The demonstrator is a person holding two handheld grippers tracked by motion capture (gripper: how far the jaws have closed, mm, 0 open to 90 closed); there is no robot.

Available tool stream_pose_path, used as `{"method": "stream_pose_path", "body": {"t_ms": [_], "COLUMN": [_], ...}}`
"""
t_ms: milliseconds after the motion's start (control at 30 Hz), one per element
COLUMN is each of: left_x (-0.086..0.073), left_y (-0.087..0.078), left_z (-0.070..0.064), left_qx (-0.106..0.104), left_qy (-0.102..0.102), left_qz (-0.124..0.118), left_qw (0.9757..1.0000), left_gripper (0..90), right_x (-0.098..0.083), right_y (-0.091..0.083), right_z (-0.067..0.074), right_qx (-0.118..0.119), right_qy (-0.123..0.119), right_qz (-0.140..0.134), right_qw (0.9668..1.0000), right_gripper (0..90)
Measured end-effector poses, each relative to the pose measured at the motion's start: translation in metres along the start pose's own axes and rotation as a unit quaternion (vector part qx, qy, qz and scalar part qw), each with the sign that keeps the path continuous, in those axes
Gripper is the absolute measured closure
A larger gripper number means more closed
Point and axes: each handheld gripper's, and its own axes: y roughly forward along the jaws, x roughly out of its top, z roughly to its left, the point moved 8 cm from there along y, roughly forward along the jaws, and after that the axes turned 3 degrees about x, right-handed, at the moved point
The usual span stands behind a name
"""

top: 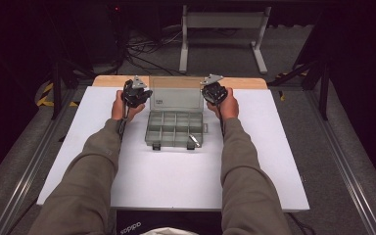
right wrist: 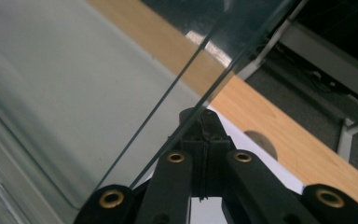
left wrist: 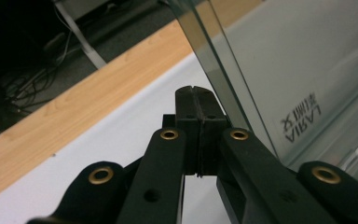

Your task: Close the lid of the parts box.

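Two clenched, empty grippers, left (top: 138, 91) and right (top: 212, 88), flank the organizer box's upright lid (top: 176, 93) at frame centre; light, stiff, slippery, probably brittle plastic, best nudged at its side edges.

In the left gripper view the clear lid (left wrist: 279, 70) runs off the top and right edges. Its mirrored label (left wrist: 302, 116) is hard to read. Both forearms are cut at the high view's bottom edge.
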Motion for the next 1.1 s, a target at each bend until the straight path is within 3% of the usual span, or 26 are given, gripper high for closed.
{"method": "stream_pose_path", "body": {"t_ms": [233,333,633,1000,1100], "left_x": [0.008,0.014,0.024,0.027,0.029], "left_y": [-0.008,-0.014,-0.029,-0.041,-0.045], "left_z": [0.000,-0.001,-0.001,-0.006,-0.008], "left_qx": [0.012,0.014,0.025,0.039,0.040], "left_qy": [0.005,0.000,0.001,0.005,0.014], "left_qz": [-0.010,-0.025,-0.045,-0.040,-0.038], "left_qw": [0.9999,0.9996,0.9987,0.9984,0.9984], "left_gripper": [89.7,89.7,89.8,89.8,89.8], "right_x": [0.012,0.018,0.029,0.031,0.030], "right_y": [-0.012,-0.019,-0.035,-0.049,-0.052], "right_z": [0.000,0.001,0.004,0.011,0.013], "right_qx": [-0.013,-0.016,-0.031,-0.040,-0.042], "right_qy": [-0.008,0.000,-0.001,-0.005,-0.007], "right_qz": [-0.017,-0.034,-0.044,-0.056,-0.059], "right_qw": [0.9997,0.9993,0.9985,0.9976,0.9974], "right_gripper": [90.0,90.0,90.0,90.0,90.0]}}
